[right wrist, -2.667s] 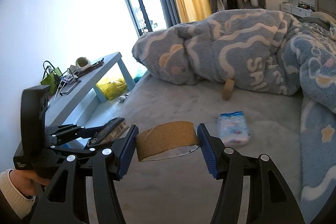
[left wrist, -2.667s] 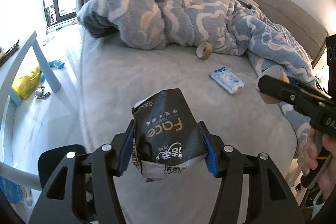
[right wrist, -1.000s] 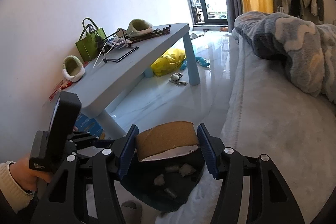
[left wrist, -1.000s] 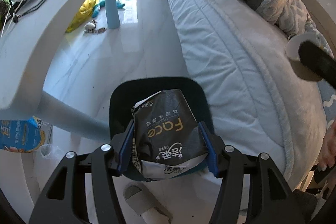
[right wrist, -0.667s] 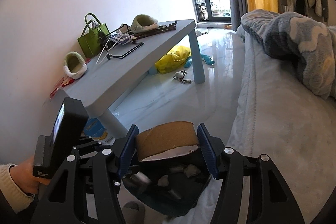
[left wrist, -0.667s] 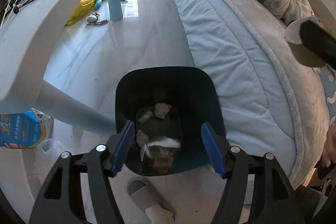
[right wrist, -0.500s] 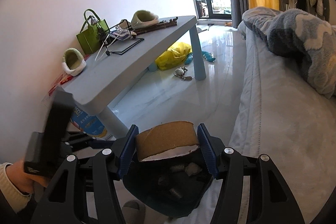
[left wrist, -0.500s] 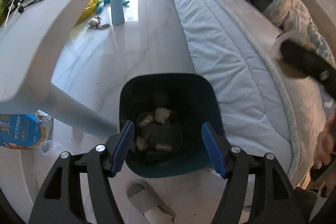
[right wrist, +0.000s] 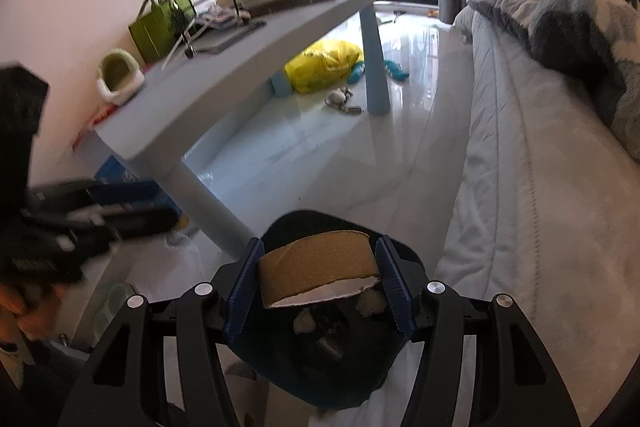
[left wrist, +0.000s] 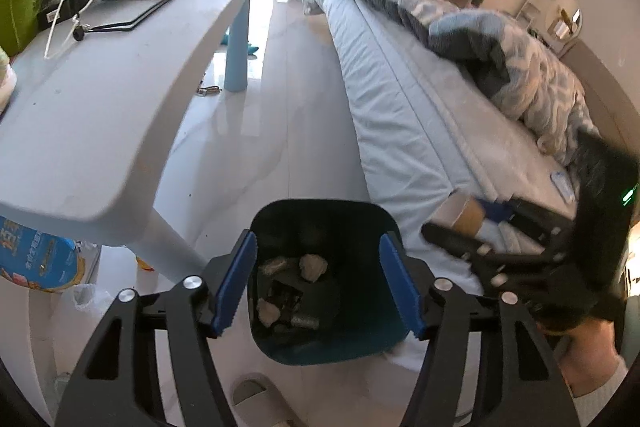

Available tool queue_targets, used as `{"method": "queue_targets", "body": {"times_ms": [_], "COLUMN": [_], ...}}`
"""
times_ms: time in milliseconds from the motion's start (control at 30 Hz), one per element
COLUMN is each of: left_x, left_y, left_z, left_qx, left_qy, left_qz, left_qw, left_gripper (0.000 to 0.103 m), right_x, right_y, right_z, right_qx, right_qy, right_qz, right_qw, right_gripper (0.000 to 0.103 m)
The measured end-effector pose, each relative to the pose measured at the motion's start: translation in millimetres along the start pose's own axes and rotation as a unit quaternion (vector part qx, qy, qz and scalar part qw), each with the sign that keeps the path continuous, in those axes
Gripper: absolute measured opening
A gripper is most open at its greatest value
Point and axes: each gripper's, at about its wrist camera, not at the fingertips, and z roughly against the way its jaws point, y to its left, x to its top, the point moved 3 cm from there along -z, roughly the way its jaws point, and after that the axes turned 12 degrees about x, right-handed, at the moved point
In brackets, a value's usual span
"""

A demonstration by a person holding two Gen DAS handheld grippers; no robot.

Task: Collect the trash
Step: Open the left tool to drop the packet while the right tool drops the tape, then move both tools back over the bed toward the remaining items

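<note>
Cardboard roll (right wrist: 316, 265) fills the right claw (right wrist: 318, 291); empty left claw (left wrist: 318, 285) narrows above the bin (left wrist: 360, 343); no writing legible.

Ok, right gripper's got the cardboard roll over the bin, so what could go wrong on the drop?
The cardboard roll hangs above the bin's near rim, not its middle; released now it might clip the rim and fall beside the bed. The left gripper, jaws closing on nothing, hangs over the same opening, so the two could collide.

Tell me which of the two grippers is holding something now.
The right gripper: a cardboard tape roll sits clamped between its pads. The left gripper is empty, jaws closing.
</note>
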Motion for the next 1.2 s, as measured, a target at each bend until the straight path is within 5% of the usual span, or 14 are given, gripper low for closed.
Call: {"method": "queue_targets", "body": {"times_ms": [667, 833, 1200], "left_x": [19.9, 22.5, 36.8], "left_y": [4.9, 1.8, -12.2], "left_z": [40.2, 44.3, 54.9], "left_qx": [-0.022, -0.026, -0.009], "left_qy": [-0.058, -0.064, -0.09], "left_qz": [0.023, 0.022, 0.011], "left_qw": [0.9978, 0.9974, 0.9959], "left_gripper": [0.048, 0.048, 0.048], "right_x": [-34.3, -33.5, -17.1], "right_y": [15.6, 17.3, 10.0], "right_z": [-67.9, -65.7, -38.1], "right_qx": [0.007, 0.004, 0.007], "right_qy": [0.105, 0.105, 0.072], "right_qz": [0.017, 0.023, 0.032], "right_qw": [0.994, 0.994, 0.997], "right_gripper": [0.06, 0.072, 0.073]}}
